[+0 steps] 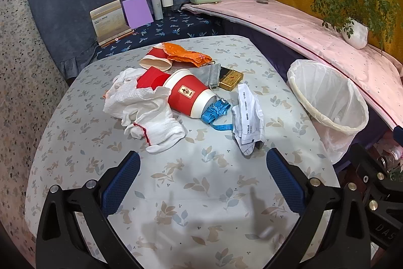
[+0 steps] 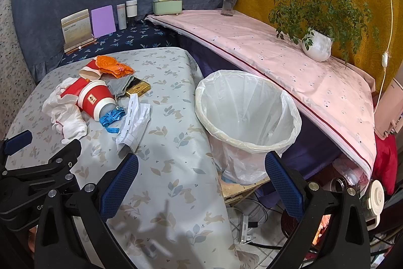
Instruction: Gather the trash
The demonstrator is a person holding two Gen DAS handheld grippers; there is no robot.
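Nothing collected yet by the look of it: the bin (image 2: 248, 115), lined with a clear bag, sits empty at centre of the right wrist view and at right edge of the left wrist view, just off the counter (image 1: 201, 193) edge. The trash pile is all on the counter, upper middle of the left view: big red paper cup (image 1: 190, 96) on its side, second red cup (image 1: 155, 59) behind it, orange wrapper (image 1: 187, 54), white cloth (image 1: 141, 107), blue tape measure (image 1: 216, 111), crumpled white paper (image 1: 248, 117), gold box (image 1: 230, 80). My left gripper (image 1: 202, 178) hovers low over bare counter short of the pile, jaws wide, holding nothing. My right gripper (image 2: 201, 178) hangs over the counter edge facing the bin, jaws wide too, empty. Step in hand: first pick. Next move likely calls for left going forward to the nearest piece, paper or cloth, closing on it, then swinging right over the bin.
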